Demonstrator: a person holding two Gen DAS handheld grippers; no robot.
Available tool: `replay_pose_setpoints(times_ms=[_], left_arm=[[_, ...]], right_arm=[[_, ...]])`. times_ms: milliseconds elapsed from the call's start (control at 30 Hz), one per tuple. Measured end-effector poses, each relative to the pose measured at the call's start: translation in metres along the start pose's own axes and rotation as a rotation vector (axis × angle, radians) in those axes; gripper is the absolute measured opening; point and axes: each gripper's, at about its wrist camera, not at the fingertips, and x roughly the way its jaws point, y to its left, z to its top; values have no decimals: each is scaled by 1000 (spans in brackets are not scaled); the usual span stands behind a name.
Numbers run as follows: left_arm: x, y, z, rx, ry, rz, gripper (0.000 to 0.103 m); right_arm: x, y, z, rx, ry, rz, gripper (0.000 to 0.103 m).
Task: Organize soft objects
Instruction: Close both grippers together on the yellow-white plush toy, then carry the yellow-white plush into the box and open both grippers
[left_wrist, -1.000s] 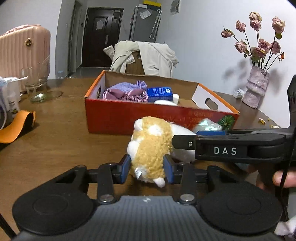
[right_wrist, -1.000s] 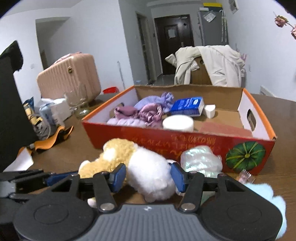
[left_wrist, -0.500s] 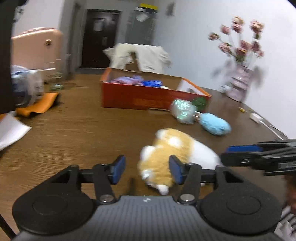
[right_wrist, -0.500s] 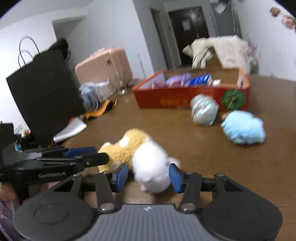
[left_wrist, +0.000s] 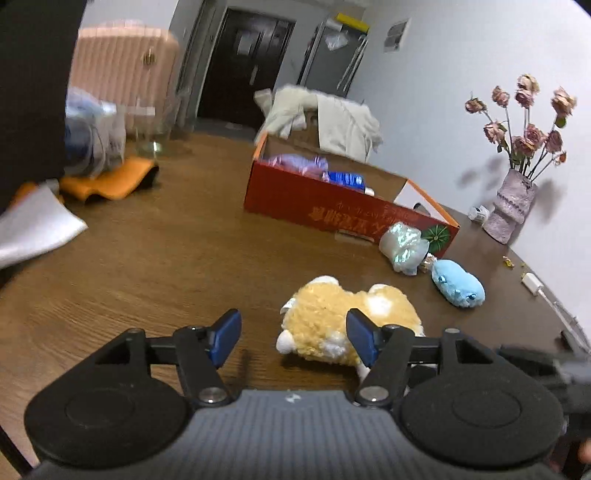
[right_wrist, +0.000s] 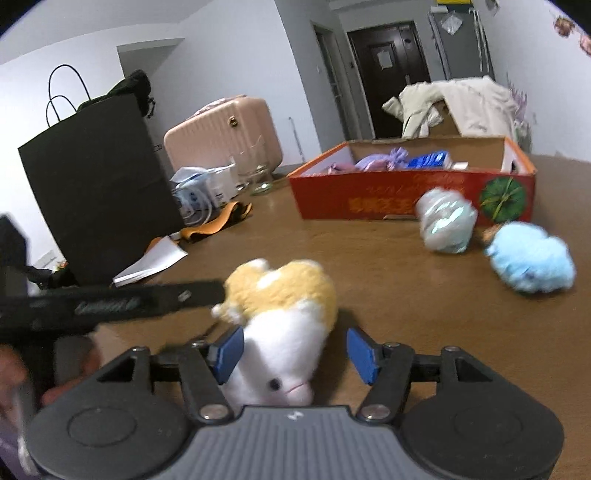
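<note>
A yellow-and-white plush animal (left_wrist: 343, 325) lies on the wooden table (left_wrist: 166, 266), well short of the red cardboard box (left_wrist: 332, 208). My left gripper (left_wrist: 294, 339) straddles its yellow end; the jaws are opening, with the left pad clear of the fur and the right pad beside it. My right gripper (right_wrist: 295, 351) straddles the white end of the plush (right_wrist: 284, 343); its jaws are opening too, with a gap at the right pad. A blue plush (right_wrist: 530, 258) and a shiny pale pouch (right_wrist: 447, 221) lie in front of the box (right_wrist: 406, 201).
The box holds purple cloth and a blue carton. A vase of dried flowers (left_wrist: 511, 206) stands at the right. At the left are a black paper bag (right_wrist: 96, 192), a pink suitcase (right_wrist: 221, 133), a glass jar, an orange cloth (left_wrist: 110, 181) and white paper.
Both grippers have drawn back from the box, bringing the yellow-and-white plush with them. Their jaws have widened and no longer squeeze it; it now rests on the table.
</note>
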Motion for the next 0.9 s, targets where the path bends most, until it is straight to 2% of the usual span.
replay_pose_setpoints(times_ms=[100, 133, 167, 233, 300, 400, 500, 633, 800, 900], left_arm=[[13, 3, 1, -32, 40, -64, 63], [15, 1, 2, -30, 42, -86, 54], [15, -1, 2, -27, 43, -116, 51], [16, -8, 2, -6, 29, -132, 51], [18, -16, 5, 14, 23, -154, 49], [25, -29, 21, 12, 15, -209, 46], [41, -53, 53, 45, -2, -265, 46], [83, -90, 108, 127, -49, -326, 45], [158, -121, 172, 149, -31, -317, 45], [207, -126, 199, 114, 26, -313, 45]], right_arm=[[3, 4, -2, 20, 3, 4, 61], [4, 3, -3, 35, 5, 8, 59], [5, 1, -2, 47, 10, 22, 52], [3, -2, 0, 64, 16, 16, 50], [-4, -10, 3, 82, 5, -6, 41], [-20, -23, 17, 93, -36, -30, 39], [-32, -37, 42, 67, -91, -74, 38], [-33, -76, 95, 48, -155, -144, 37], [-1, -133, 165, 121, -184, -195, 36], [34, -162, 194, 173, -180, -254, 34]])
